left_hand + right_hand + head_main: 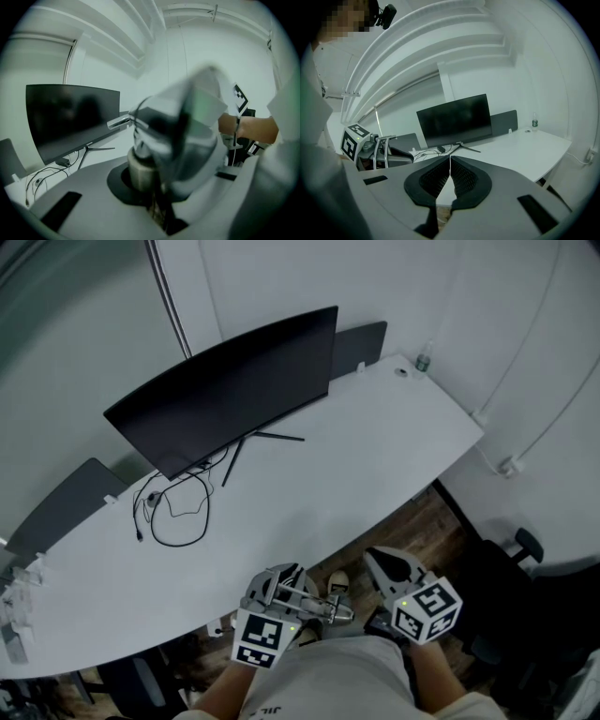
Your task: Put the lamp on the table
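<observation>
The lamp (314, 604) is a folded silver metal desk lamp, held below the table's front edge, over the floor and close to my body. My left gripper (281, 587) is shut on it. In the left gripper view the lamp (187, 136) fills the middle, blurred, with its round silver part (140, 171) between the jaws of the left gripper (159, 192). My right gripper (392, 566) hangs beside it on the right, shut and holding nothing; its ribbed pads (461, 178) meet. The right gripper view shows the lamp (379, 150) at the left. The white table (309, 502) lies ahead.
A dark monitor (234, 390) on a thin stand is at the table's back, with looped black cables (178, 507) to its left. A small bottle (423, 360) stands at the far right corner. Dark panels (361, 343) edge the back. A black chair (506, 587) stands at the right.
</observation>
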Demonstrator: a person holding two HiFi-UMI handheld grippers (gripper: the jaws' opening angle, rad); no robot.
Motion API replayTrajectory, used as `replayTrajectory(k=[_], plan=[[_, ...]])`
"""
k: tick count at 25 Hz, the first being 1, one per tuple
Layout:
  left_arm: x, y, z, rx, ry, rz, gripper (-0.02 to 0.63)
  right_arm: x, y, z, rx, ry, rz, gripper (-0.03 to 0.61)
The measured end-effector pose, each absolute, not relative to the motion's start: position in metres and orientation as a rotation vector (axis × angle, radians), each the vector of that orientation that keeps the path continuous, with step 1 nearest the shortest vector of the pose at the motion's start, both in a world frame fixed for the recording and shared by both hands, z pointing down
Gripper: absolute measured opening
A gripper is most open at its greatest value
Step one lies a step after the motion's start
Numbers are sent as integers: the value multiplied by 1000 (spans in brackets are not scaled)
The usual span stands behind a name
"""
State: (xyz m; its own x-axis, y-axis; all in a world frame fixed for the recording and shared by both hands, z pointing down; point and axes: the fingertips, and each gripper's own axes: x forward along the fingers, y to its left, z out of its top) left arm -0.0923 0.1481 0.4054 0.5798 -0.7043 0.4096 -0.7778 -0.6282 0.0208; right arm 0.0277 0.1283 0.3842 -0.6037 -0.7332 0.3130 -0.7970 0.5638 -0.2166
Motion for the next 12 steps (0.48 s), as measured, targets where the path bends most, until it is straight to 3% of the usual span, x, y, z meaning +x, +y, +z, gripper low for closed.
replayTrajectory(k=[12], plan=[[-66,49,387,2580,-1343,511,37,55,21,371,1227,-2664,486,32]])
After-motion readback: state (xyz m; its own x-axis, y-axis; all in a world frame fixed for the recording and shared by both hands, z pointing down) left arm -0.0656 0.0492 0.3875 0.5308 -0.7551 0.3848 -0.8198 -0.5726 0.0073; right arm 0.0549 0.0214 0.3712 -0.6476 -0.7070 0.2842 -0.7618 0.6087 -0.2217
